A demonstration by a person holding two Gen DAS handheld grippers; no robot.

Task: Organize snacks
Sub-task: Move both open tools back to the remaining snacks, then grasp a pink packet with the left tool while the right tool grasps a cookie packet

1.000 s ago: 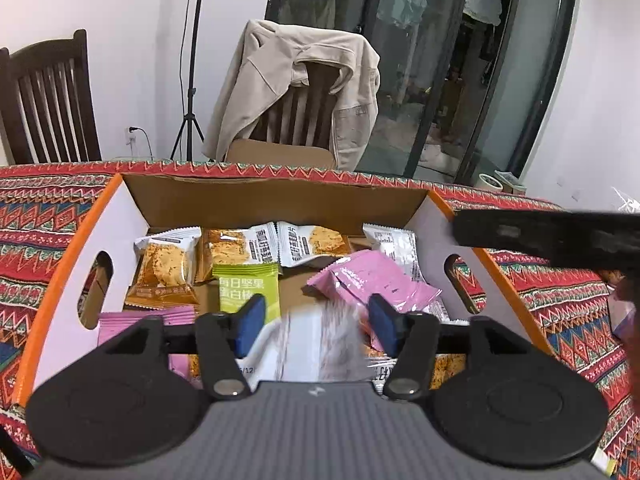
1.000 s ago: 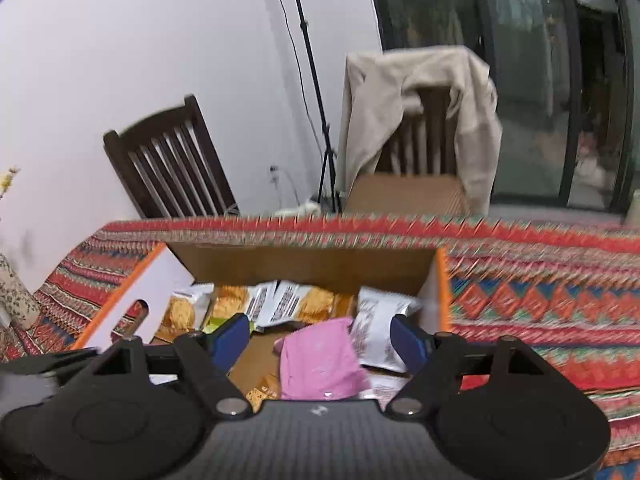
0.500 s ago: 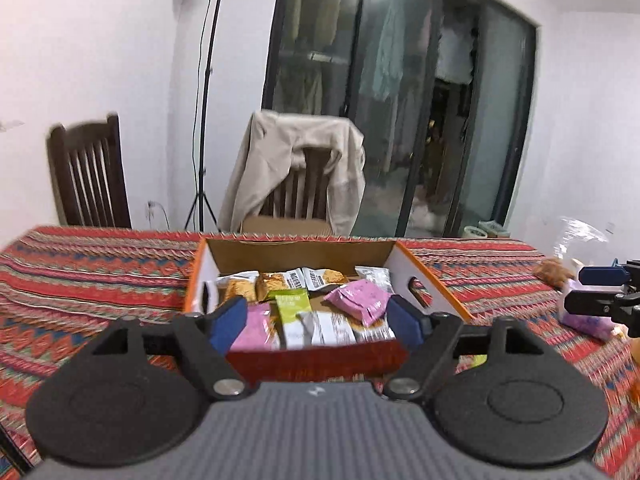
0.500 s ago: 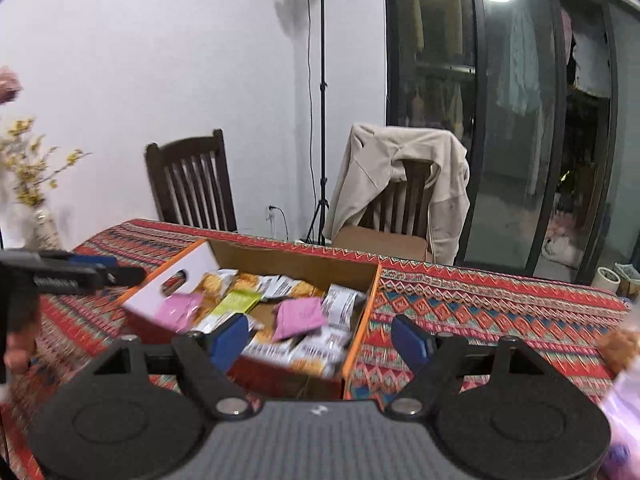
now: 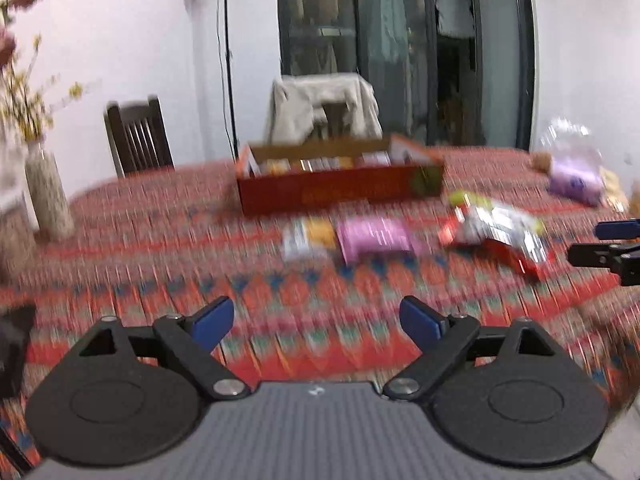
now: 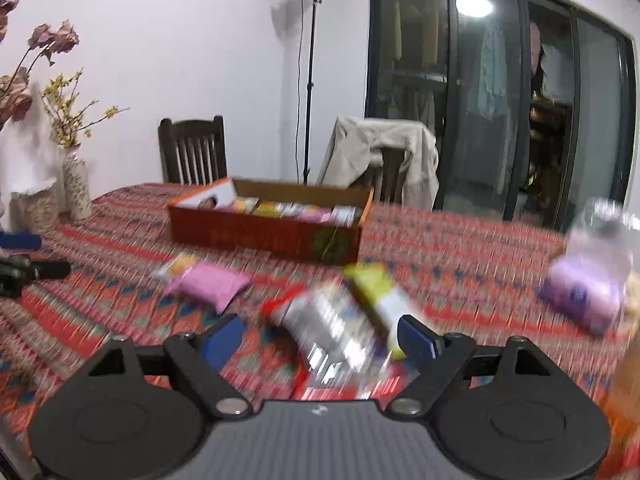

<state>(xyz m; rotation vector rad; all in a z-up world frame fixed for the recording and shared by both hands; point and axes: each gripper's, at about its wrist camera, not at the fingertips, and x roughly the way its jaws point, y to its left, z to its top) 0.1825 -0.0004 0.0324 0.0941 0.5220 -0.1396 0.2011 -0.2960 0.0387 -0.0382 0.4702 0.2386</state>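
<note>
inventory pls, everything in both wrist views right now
box: 1, red-orange, mid-table, snacks inside
pink packet: 1, loose before the box
orange-white packet: 1, left of the pink one
packet pile: count blurred; green, silver, red; by the right gripper
purple bag: 1, table's right
vase: 1, pale, far left
chairs: 2, dark; one under a beige jacket
light stand: 1
left gripper: open, empty
right gripper: open

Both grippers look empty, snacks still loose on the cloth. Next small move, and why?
Probably ease the right gripper down onto the silver snack packet just ahead of its open, empty jaws. It lies loose on the tablecloth, outside the cardboard box. The left gripper, also open, faces bare cloth.
</note>
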